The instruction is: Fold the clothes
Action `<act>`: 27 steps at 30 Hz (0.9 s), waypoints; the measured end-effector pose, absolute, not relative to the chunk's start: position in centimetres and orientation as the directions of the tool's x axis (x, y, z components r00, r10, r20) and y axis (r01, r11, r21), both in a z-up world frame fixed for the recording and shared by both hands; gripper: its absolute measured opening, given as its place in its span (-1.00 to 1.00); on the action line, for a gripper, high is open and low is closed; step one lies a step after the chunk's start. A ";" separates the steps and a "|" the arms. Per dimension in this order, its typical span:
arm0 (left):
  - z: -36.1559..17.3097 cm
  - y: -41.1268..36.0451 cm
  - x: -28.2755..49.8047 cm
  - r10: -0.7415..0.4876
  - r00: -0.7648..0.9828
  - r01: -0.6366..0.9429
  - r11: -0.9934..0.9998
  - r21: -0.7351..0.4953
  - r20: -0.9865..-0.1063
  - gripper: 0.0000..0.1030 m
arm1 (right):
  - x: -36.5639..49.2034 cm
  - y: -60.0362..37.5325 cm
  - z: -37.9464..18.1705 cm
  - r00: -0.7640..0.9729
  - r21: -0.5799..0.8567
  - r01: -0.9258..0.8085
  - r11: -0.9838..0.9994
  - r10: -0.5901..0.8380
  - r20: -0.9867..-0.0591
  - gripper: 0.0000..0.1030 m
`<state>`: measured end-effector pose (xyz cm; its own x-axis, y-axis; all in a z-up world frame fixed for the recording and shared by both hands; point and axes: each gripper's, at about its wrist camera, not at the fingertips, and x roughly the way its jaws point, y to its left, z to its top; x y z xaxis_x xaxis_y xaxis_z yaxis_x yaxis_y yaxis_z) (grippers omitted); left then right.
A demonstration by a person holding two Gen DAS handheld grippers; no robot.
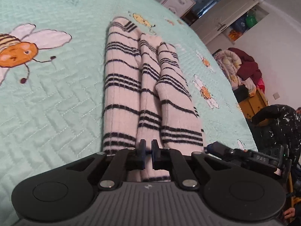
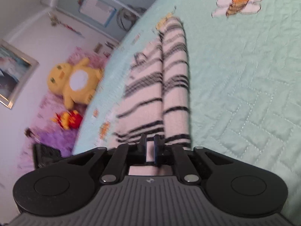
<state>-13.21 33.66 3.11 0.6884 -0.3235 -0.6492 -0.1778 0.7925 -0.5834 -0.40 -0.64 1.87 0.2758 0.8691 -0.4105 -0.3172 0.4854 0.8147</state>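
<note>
Cream knitted wool with thin dark navy stripes, a sweater folded lengthwise into a long narrow bundle of three side-by-side rolls, is lying flat on a mint-green quilted bedspread printed with orange bees and daisies. Its near end is reaching right up under both grippers. In the left wrist view the left gripper is hanging just above that near edge with its black jaws drawn nearly together, a thin slit between the pads and no cloth visibly pinched there. In the right wrist view, which is blurring, the right gripper is sitting over the same striped garment with its jaws standing slightly apart; pale fabric is showing through the gap, but the pads are not pressing on it. A yellow plush toy is resting beyond the bed's edge on a pink-and-purple surface.
</note>
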 end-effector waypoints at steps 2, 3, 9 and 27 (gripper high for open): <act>2.3 33.5 -13.2 -0.308 0.683 -0.204 0.791 -0.577 -0.662 -0.89 | -0.6 -1.0 1.1 0.281 0.818 -0.292 0.496 0.862 -0.422 -0.70; 2.3 33.6 -13.4 -0.300 0.689 -0.211 0.788 -0.578 -0.660 -0.89 | -0.5 -0.7 0.5 0.276 0.802 -0.281 0.527 0.845 -0.459 -0.75; 4.9 33.5 -16.3 -0.267 0.710 -0.220 0.795 -0.566 -0.652 -0.86 | -2.2 -2.4 1.7 0.335 0.818 -0.245 0.520 0.838 -0.432 -0.73; 2.3 34.4 -24.2 -0.319 0.701 -0.263 0.716 -0.647 -0.638 -0.28 | -11.5 -8.9 -0.6 0.274 0.854 -0.221 0.472 0.870 -0.410 -0.46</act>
<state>-24.18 34.43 2.32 0.7008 -0.3190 -0.6380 -0.2631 0.7158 -0.6469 -11.52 -8.93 -0.65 0.2744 0.8700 -0.4097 -0.2208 0.4717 0.8537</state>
